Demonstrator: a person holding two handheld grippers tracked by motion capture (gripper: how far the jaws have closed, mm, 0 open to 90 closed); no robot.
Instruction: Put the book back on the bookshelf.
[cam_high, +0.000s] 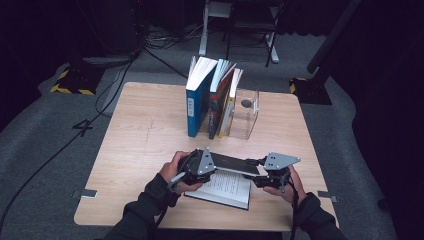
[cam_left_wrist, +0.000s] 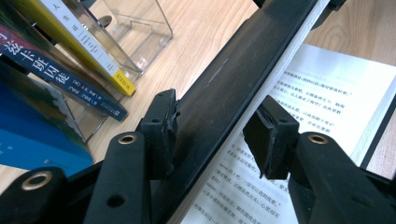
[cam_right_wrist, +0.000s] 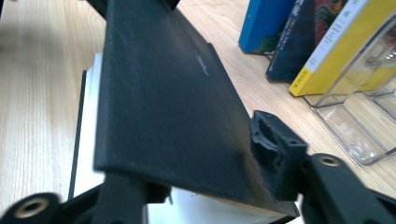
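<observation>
Two grippers lift a book's black cover (cam_high: 234, 163)

Near the clear stand (cam_high: 246, 114), the left gripper (cam_high: 196, 169) and right gripper (cam_high: 270, 176) each sit loosely around the cover's ends, not squeezing.

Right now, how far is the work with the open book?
Done: three books stand upright against the clear stand. In hand: the black book lies open on the table; the left gripper and right gripper both straddle its raised cover half, which stands between open and shut. Left, probably: close it and stand it with the others.
</observation>
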